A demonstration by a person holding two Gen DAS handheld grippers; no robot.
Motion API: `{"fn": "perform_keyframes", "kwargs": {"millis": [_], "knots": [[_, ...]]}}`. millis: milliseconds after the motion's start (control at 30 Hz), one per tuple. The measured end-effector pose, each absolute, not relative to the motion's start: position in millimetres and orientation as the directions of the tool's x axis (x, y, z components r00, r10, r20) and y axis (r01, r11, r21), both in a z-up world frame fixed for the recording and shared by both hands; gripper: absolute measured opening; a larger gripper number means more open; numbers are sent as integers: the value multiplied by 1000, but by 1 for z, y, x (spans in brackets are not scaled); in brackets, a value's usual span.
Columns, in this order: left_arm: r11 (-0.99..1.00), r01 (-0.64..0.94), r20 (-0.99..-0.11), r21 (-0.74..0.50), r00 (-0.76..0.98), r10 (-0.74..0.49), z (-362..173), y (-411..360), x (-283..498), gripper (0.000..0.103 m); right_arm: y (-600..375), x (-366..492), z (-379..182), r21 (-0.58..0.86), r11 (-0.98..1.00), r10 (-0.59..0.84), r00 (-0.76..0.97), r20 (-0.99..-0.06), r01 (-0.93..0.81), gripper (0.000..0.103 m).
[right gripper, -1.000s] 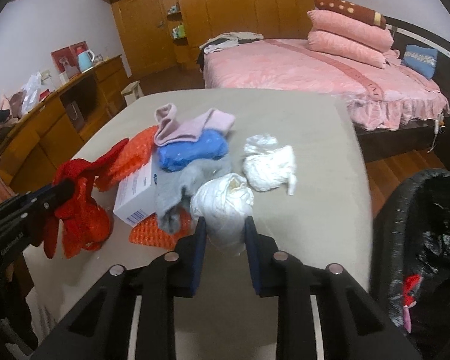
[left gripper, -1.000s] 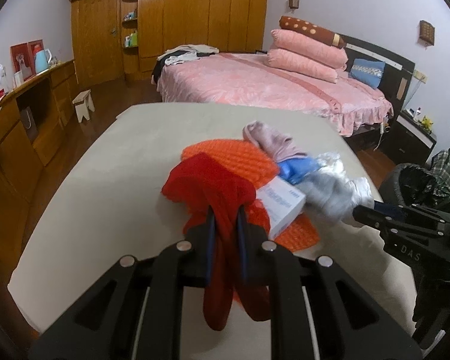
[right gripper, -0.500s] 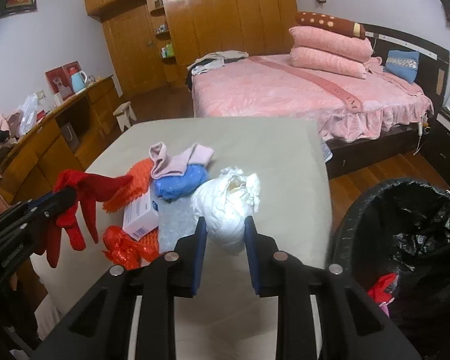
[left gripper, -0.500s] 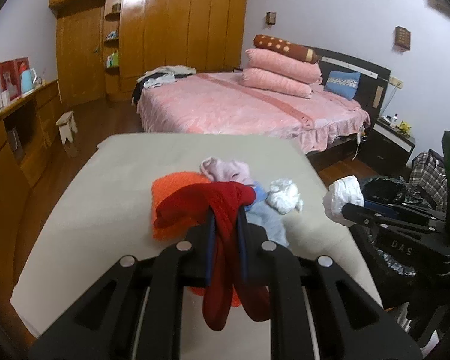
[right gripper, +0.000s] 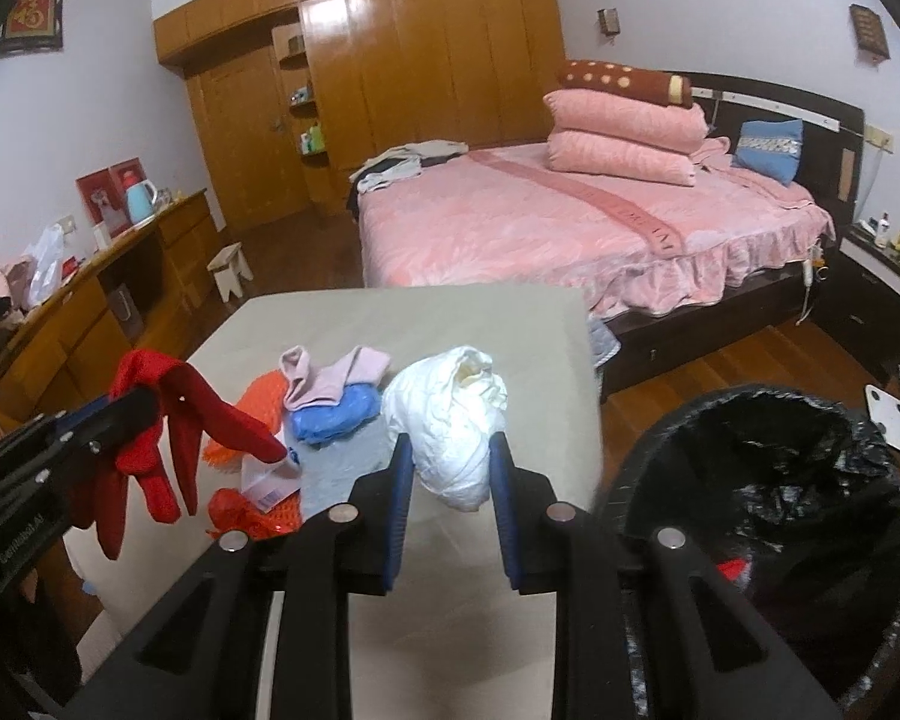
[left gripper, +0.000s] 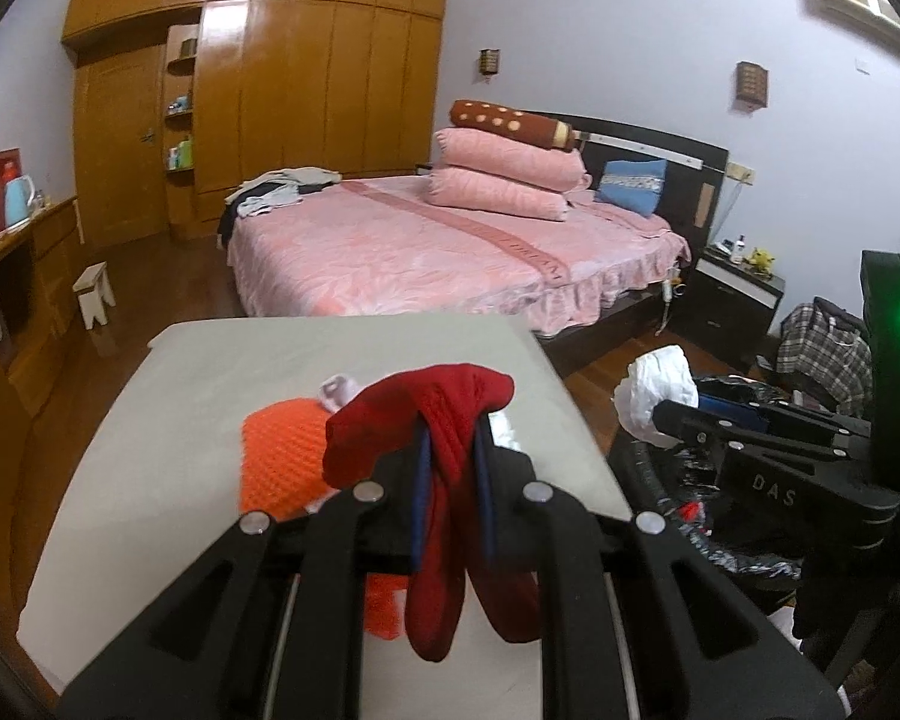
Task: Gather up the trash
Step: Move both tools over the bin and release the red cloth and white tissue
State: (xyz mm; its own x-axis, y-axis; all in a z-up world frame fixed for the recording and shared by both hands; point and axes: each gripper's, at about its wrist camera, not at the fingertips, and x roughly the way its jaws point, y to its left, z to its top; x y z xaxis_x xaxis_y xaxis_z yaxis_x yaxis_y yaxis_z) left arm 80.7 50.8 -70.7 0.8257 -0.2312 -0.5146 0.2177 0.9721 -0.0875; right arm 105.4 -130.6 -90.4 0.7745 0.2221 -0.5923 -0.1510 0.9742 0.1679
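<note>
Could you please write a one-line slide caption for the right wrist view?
Right gripper holds a crumpled white wad beside the black-lined bin; left gripper holds a red cloth.

table (right gripper: 462,324): before bed (right gripper: 570,222) | clothes pile (right gripper: 330,396): on table, left part | bin (right gripper: 768,516): right of table | wardrobe (right gripper: 420,72): behind bed | nightstand (right gripper: 876,294): right of bed | stool (right gripper: 231,270): left of bed
</note>
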Motion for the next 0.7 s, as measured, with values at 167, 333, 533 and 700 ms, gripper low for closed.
{"fn": "perform_keyframes", "kwargs": {"millis": [167,333,533,700], "knots": [[960,264,-512,-89,815,-272,-67,33,82,13,-148,97,-83,164,979,195,786,-586,-120,25],[943,321,-512,-87,798,-319,-67,12,85,13,-170,88,-79,153,986,144,796,-588,-65,25],[922,377,-522,-89,771,-366,-71,-16,93,13,-201,79,-81,144,989,74,797,-599,16,25],[902,422,-528,-95,747,-405,-74,-42,99,13,-230,70,-81,135,987,13,798,-603,86,25]]}}
